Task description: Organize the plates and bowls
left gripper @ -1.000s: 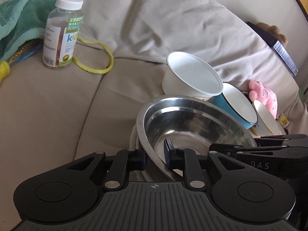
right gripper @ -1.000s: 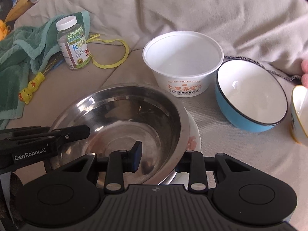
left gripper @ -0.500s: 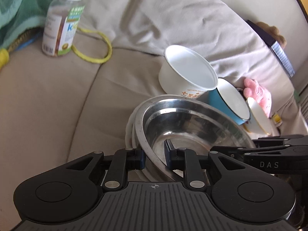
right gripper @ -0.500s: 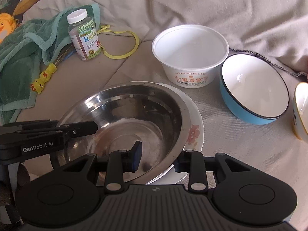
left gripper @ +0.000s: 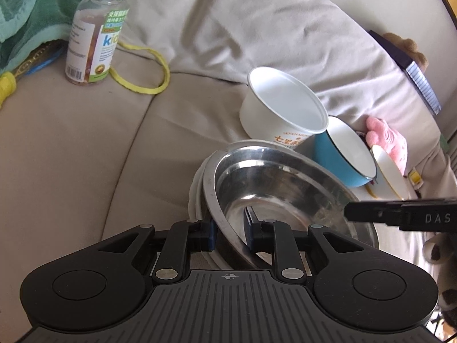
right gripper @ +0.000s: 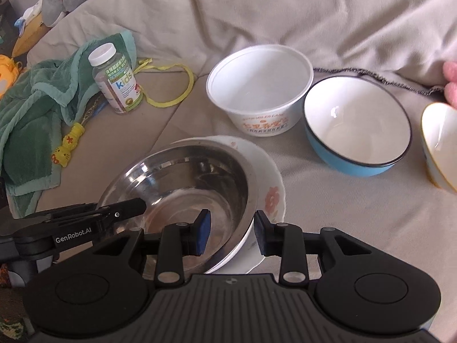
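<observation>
Right wrist view: the steel bowl (right gripper: pixel 182 188) sits tilted inside the flowered plate (right gripper: pixel 271 197), and both rest on the beige sofa cushion (right gripper: pixel 328 214). The right gripper (right gripper: pixel 232 235) is clenched on their near rims together, one pad inside the bowl, the other outside the plate's edge. The left gripper (right gripper: pixel 137 204) comes in from the left side and clamps the bowl's far-left rim.

Left wrist view: the left gripper (left gripper: pixel 230 230) grasps the steel bowl (left gripper: pixel 285 194) with one pad inside it and one outside; the white edge of the plate (left gripper: pixel 195 194) also lies between the pads. The right gripper's finger (left gripper: pixel 400 214) reaches in from the right.

Just behind the plate stands a white paper bowl (right gripper: pixel 261 91), upright. Beside it on the right, nearly touching, is a blue bowl (right gripper: pixel 357 125) with a white inside, and further right a cream bowl (right gripper: pixel 440 143), cut off by the frame.

The cushion is soft and creased, with a seam running up toward the backrest (right gripper: pixel 257 8). To the left stand a vitamin bottle (right gripper: pixel 117 80), a yellow cord loop (right gripper: pixel 177 85) and a green towel (right gripper: pixel 37 114). A pink plush toy (left gripper: pixel 388 143) lies behind the bowls in the left wrist view.
</observation>
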